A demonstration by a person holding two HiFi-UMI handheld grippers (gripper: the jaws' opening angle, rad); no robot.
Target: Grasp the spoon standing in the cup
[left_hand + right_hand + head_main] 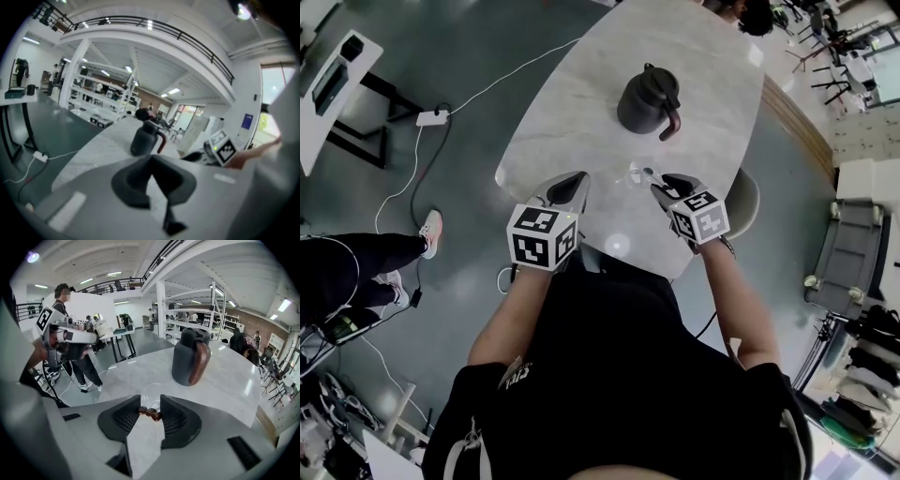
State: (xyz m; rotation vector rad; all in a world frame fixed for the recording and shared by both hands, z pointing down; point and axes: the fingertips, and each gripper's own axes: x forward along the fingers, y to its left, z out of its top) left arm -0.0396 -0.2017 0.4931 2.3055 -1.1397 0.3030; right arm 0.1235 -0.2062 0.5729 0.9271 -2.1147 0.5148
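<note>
Big pale marble table (581, 94), oval. Dark jug (649, 98) w/ brown handle stands mid-table, well apart from the grippers, lid on.

L gripper (151, 161): jaws closed tip to tip, nothing btw them, over the near table edge, idle. R gripper (150, 405): jaws at a narrow gap w/ the brown beaded handle of the spoon (150, 412) across it. Handle looks to touch both pads, so I read it as gripped.

Clear cup (151, 391) sits near the table's near edge, just beyond the R jaw tips, btw the 2 grippers in head view. Spoon stands in it, handle end up and into the R jaws.

Step in hand, my read: grasp on the spoon is made or nearly so. To do it well:
- keep pads square on the beaded part; beads could roll or slip.
- if lifting, go straight up along the handle so the bowl doesn't drag the cup wall and tip it. Glass looks light.
- L gripper could steady the cup if it shifts.

Containers: cup holds the spoon; any liquid, can't tell, glass too clear and small here. Jug contents hidden.
</note>
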